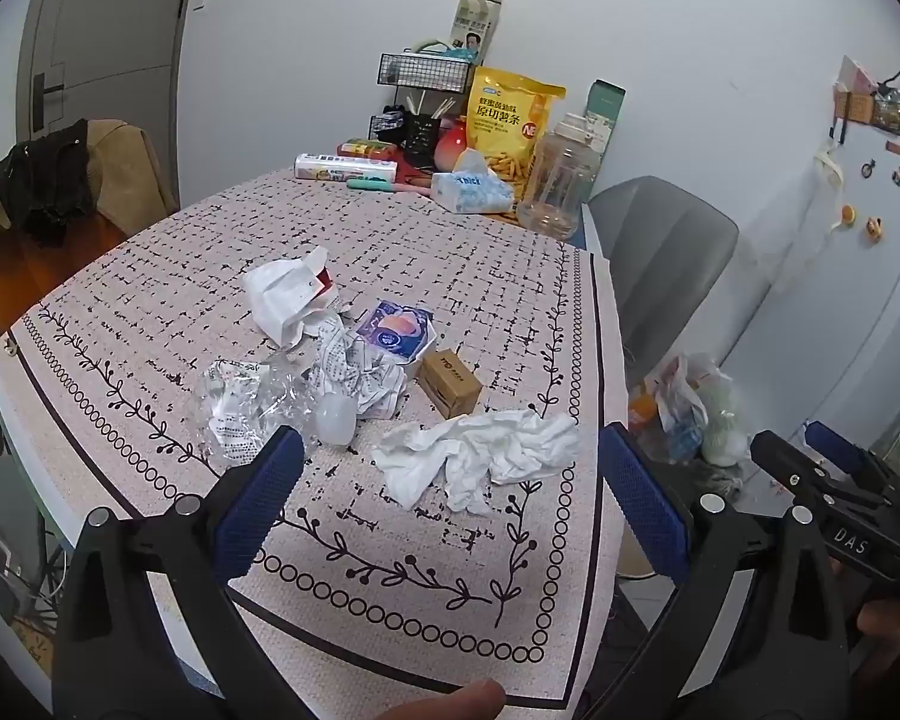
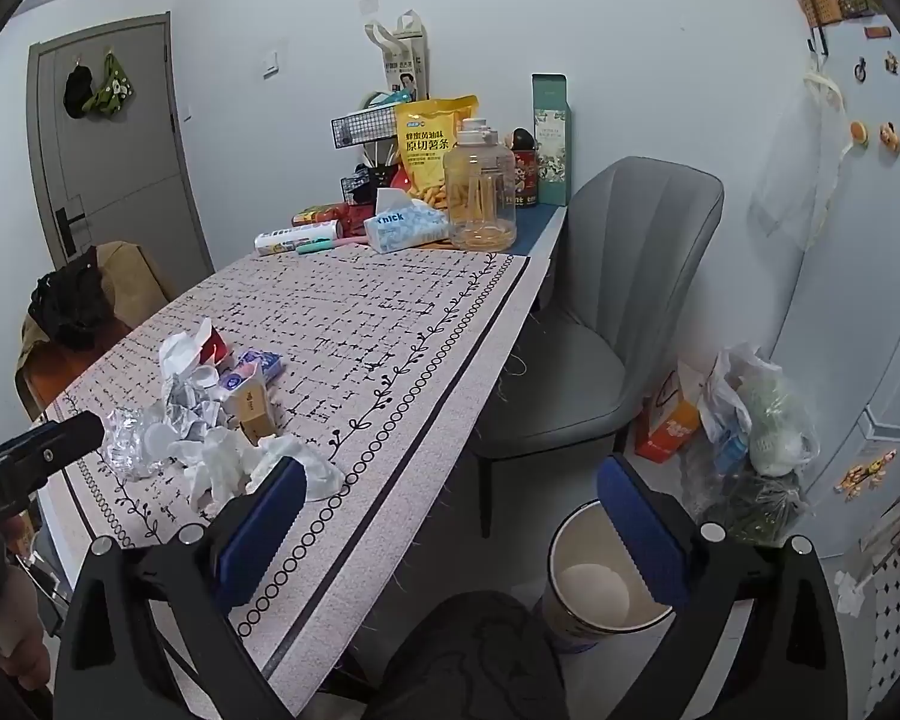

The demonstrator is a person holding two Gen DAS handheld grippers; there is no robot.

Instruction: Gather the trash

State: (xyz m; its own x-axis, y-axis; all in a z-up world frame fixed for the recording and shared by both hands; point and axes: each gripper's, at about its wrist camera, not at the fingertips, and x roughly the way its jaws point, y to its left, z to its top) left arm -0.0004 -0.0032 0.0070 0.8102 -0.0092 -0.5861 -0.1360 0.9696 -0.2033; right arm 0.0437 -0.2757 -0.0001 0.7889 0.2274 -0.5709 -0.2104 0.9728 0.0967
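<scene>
White crumpled tissue (image 1: 480, 459) lies on the tablecloth (image 1: 390, 276), nearest of the trash heap, small cardboard box (image 1: 450, 381) just behind it. Left gripper (image 1: 450, 492) hangs above it, jaws spread wide, empty. Right gripper (image 2: 450, 528), also released, hangs over the bin (image 2: 594, 582) beside the table.

Wide-open left claw (image 1: 450, 480) over crumpled tissue (image 1: 480, 456)

My blue pads (image 1: 258, 504) look ribbed and matt. The tissue (image 1: 480, 456) is soft crumpled paper beside glossy clear plastic wrap (image 1: 240, 402). The tablecloth (image 1: 390, 252) is coarse woven cloth.
</scene>
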